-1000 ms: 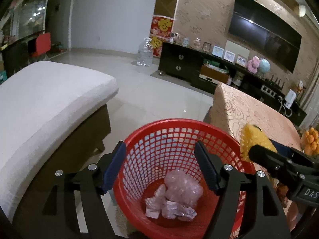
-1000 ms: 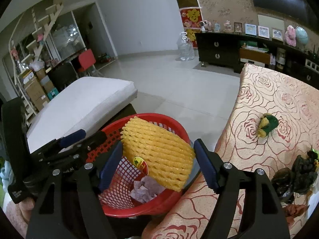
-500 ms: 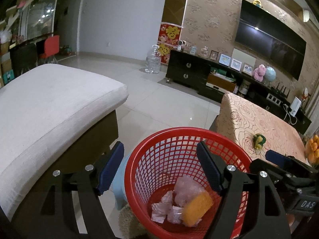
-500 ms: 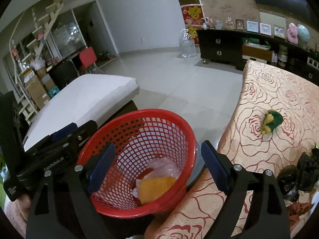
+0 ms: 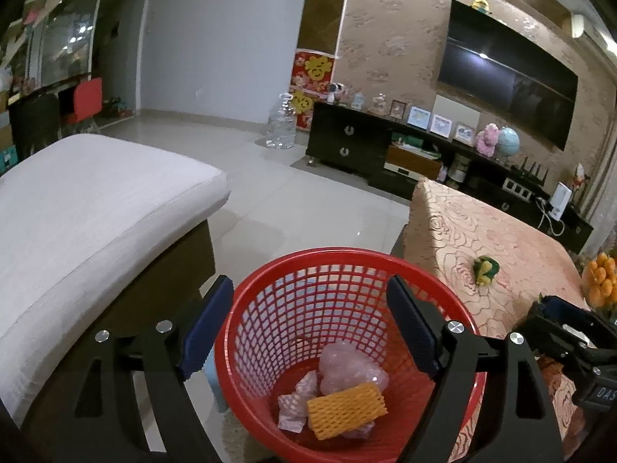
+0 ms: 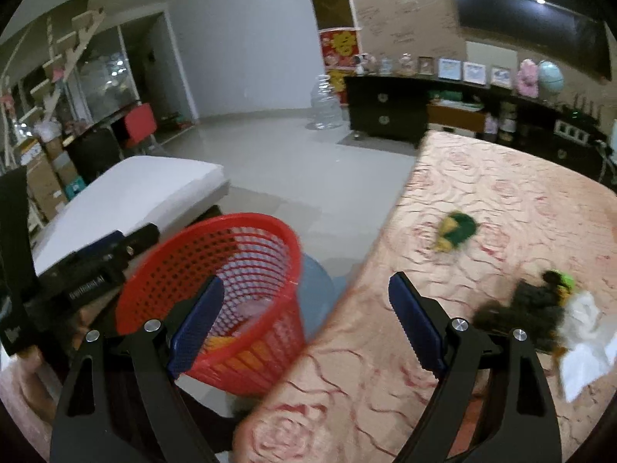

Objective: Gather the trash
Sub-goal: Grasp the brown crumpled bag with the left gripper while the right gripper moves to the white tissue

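We see the yellow foam net [image 5: 347,409] lying at the bottom of the red basket [image 5: 297,270], its long axis running roughly left to right and tipped a little, the right end higher in the left wrist view. It rests against crumpled pink wrappers [image 5: 339,362], which sit just behind and to its left. Our left tongs [image 5: 308,326] hang over the basket with both fingers spread wide and nothing between them; the net lies below and slightly to the right of their midpoint, well apart from either finger. Our right tongs [image 6: 304,322] are likewise released and empty, straddling the gap between the basket [image 6: 246,227] on the left and the rose-patterned worktop [image 6: 501,193] on the right. From that side only an orange-yellow strip of the net [image 6: 223,341] shows through the basket's mesh, the rest hidden by the left finger. On the worktop a small green and yellow scrap [image 6: 457,229] lies farther off, and to the near right sit a dark clump [image 6: 528,308] and a white crumpled sheet [image 6: 586,347], both smeared by blur, so we cannot tell what they are. The basket's base is cut off at the lower edge of the left wrist view. A white cushioned bench [image 5: 88,200] stands to the left.
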A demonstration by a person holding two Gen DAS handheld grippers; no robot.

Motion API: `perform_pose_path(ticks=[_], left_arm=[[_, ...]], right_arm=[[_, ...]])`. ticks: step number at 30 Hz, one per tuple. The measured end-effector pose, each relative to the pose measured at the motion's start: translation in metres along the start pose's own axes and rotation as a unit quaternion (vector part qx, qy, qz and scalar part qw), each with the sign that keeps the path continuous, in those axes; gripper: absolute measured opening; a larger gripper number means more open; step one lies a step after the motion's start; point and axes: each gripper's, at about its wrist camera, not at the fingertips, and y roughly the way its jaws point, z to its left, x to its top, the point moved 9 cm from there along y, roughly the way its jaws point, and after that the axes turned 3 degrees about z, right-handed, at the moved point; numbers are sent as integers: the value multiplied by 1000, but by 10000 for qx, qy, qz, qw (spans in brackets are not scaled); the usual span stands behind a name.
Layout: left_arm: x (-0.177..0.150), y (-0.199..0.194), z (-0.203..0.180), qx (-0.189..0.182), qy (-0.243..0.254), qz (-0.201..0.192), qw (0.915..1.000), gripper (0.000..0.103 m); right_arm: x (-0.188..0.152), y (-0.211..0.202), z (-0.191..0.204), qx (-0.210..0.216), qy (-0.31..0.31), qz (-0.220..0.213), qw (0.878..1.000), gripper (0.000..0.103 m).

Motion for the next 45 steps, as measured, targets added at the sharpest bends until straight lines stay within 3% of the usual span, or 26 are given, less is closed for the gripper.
perform_pose_path(ticks=[9, 17, 29, 37, 45], left_arm=[[-3, -3, -16, -198, 53, -42, 9998, 79], [-9, -2, -36, -267, 310, -6, 9992, 79], [-25, -11, -92, -773, 759, 61, 9941, 79], [-58, -13, -160, -1373, 1433, 350, 9795, 80], [-98, -4, -224, -2080, 2032, 904, 9525, 81]], right_arm=[[-35, -50, -89, -945, 440, -136, 9945, 84], [-82, -85, -177, -1894, 1064, -200, 9759, 84], [-113, -94, -237, -2260, 2014, -186, 9529, 84], [-121, -89, -245, -2267, 2216, -78, 9484, 84], [-123, -94, -251, -2162, 2418, -132, 9458, 84]])
